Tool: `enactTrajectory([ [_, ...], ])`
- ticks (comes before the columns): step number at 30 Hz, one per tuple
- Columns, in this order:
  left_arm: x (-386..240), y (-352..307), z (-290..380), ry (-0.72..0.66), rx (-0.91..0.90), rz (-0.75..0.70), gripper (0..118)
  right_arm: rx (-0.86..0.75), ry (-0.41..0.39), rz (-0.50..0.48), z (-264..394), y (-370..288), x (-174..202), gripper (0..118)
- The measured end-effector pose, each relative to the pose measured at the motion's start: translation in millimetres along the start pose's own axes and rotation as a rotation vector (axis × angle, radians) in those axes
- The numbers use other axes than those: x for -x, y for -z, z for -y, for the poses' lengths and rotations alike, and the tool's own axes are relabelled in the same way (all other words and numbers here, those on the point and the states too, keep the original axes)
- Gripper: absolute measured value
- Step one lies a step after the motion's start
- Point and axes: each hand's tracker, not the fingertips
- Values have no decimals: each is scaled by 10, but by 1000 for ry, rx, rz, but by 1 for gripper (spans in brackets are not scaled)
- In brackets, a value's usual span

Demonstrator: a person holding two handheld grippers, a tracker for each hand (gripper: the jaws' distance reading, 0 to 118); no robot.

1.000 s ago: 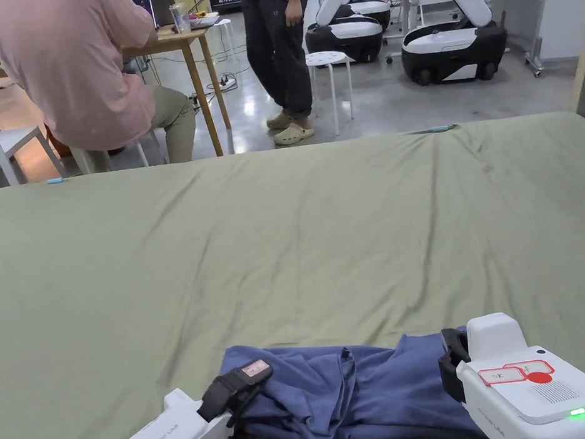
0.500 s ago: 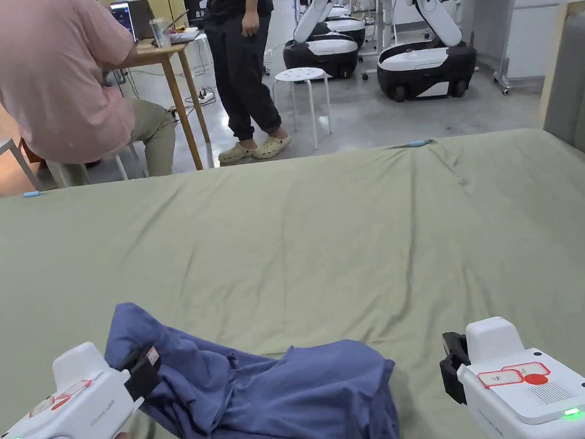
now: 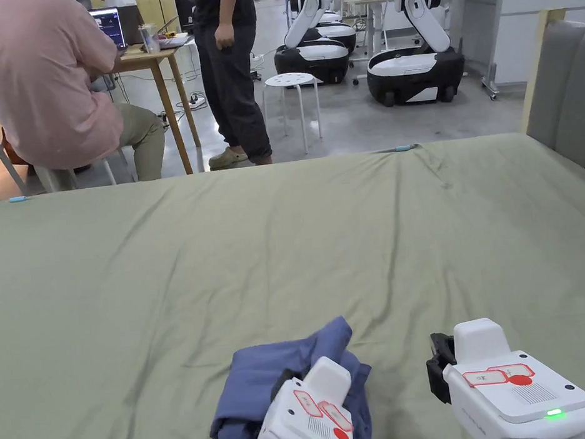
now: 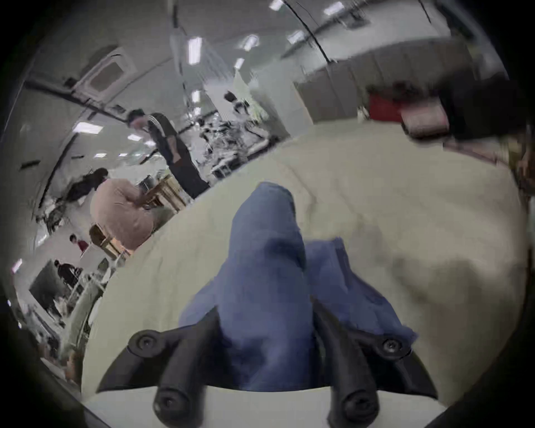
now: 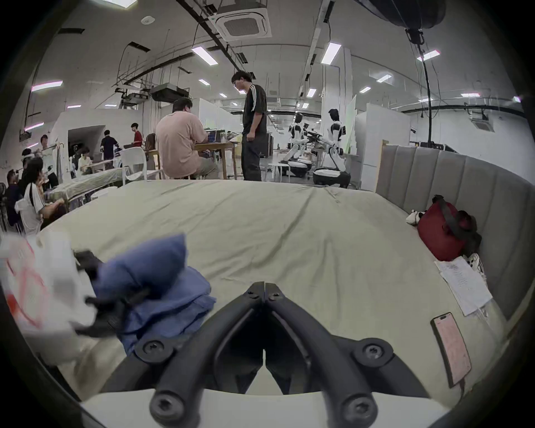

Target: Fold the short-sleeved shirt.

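Blue shirt (image 4: 266, 289) clamped in left hand-held gripper (image 4: 265, 341); right hand-held gripper (image 5: 265, 285) closed, empty

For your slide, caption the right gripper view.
Right gripper shut and empty beside the bunched blue shirt.

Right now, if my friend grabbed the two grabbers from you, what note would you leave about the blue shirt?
Left gripper: shut on the blue shirt, holding a fold of it.
Right gripper: shut, holding nothing, beside the shirt on its right.
The shirt lies bunched near the front edge of the green bed sheet.
Done: shirt gathered into a rough bundle, not a neat fold.
Left: lay the held fold down, square it up and let go.
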Motion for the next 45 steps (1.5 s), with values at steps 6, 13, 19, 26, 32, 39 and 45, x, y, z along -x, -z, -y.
enactTrajectory([
  [6, 566, -291, -76, -373, -119, 276, 100, 8, 4, -29, 6, 27, 64, 0],
  [13, 1474, -381, 127, -920, -121, 338, 7, 26, -12, -58, 6, 50, 184, 0],
  [19, 1126, -221, 333, -999, -2, 601, 0, 41, -37, -68, 14, 71, 265, 0],
  [26, 406, 29, 343, -957, 88, 665, 0, 63, -56, -69, 32, 104, 266, 0],
  [32, 713, -58, 393, -982, 27, 610, 0, 132, -9, -167, 10, 240, 352, 0],
  [39, 1642, -277, 853, -1134, -77, 452, 82, 241, 45, -450, -141, 701, 736, 0],
  [45, 1968, 130, 1490, -1433, 36, 566, 114, 433, 40, -320, 126, 1015, 661, 0],
])
